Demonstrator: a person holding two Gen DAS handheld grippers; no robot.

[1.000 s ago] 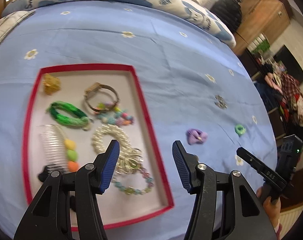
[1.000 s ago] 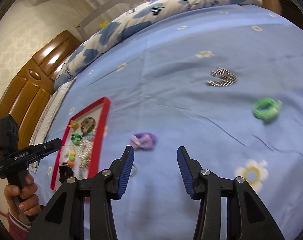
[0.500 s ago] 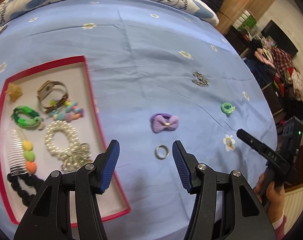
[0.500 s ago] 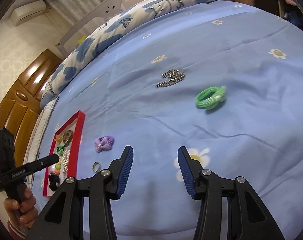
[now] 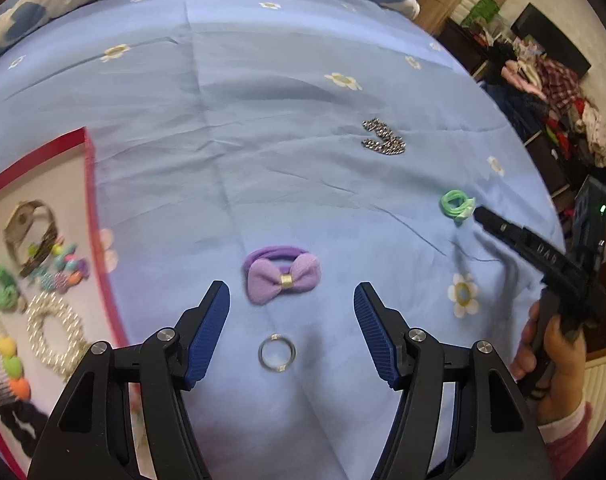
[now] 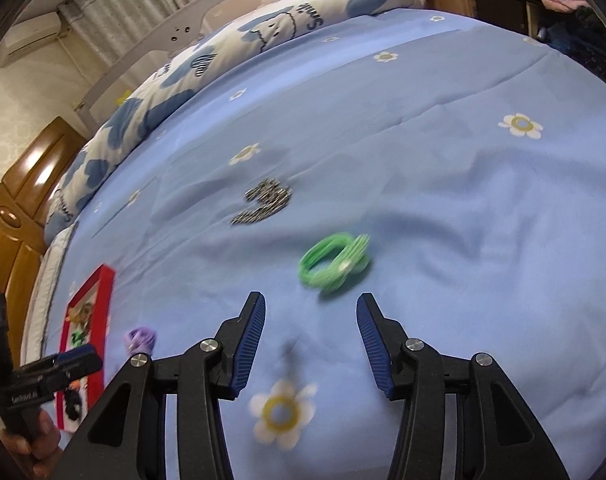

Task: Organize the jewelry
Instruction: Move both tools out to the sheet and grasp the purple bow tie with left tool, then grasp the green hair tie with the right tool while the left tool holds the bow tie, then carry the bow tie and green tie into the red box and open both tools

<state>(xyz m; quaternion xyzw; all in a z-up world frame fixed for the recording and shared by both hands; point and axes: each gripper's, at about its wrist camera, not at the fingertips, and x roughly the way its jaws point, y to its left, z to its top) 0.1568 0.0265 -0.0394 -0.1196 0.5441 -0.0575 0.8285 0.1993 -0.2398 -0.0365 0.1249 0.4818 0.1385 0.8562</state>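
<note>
Both wide-open grippers advanced: left gripper [image 5: 291, 320] nears lilac bow tie [image 5: 282, 277], right gripper [image 6: 310, 340] green coil [image 6: 334, 261].

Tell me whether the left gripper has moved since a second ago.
Yes. The left gripper has swung right, off the red tray, and now hangs open over the silver ring.

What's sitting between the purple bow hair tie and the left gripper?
A silver ring lies on the blue sheet, between the purple bow hair tie and the open left gripper, in the left wrist view.
</note>
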